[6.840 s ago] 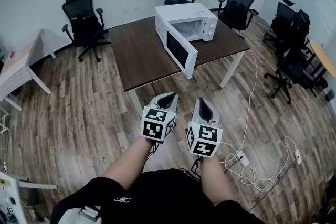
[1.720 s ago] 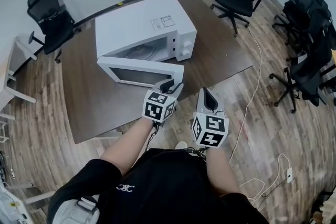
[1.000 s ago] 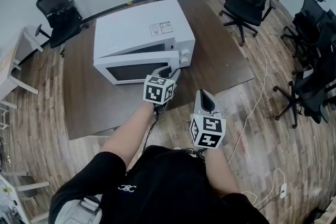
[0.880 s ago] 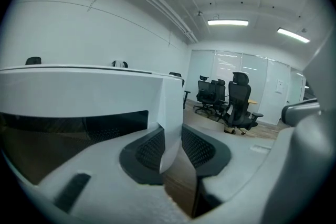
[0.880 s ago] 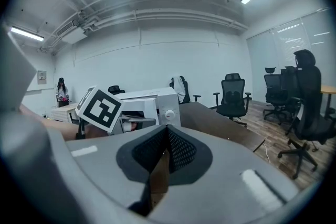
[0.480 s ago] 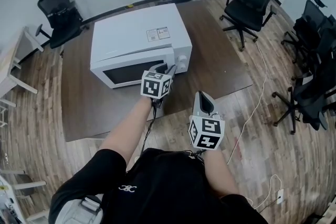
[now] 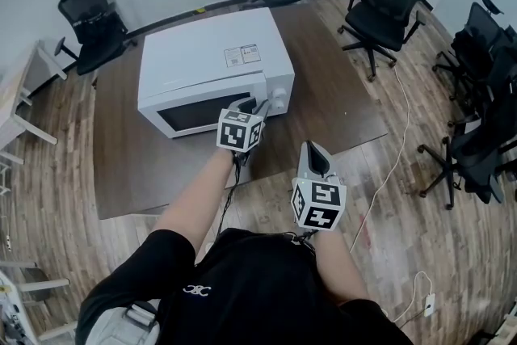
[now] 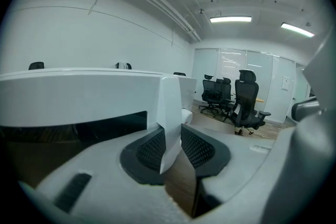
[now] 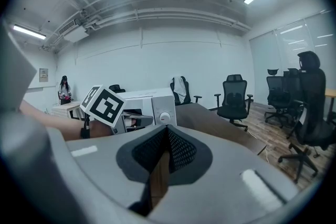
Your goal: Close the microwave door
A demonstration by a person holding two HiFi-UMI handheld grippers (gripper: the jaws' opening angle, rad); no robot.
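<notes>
Microwave door [image 7: 202, 114] looks all but shut on the white microwave [image 7: 210, 52], which sits on the dark bench [image 7: 347, 105]. Left gripper [image 7: 259, 106] has its fingers [image 8: 151, 148] pinching the door's free edge by the knob, having just closed in a touch. Right gripper [image 7: 312, 151] hangs near the bench's front edge, fingers pressed together, empty. Best bet: push straight in till it latches, then let go before pulling away.

The dark brown table [image 7: 339, 105] is standing on the wood-plank floor [image 7: 56, 198] and is carrying one unit, the white microwave [image 7: 206, 61], sitting directly on the tabletop. Black office chairs [image 7: 380, 0] and a white cable [image 7: 405, 121] are resting on the floor beside the table
</notes>
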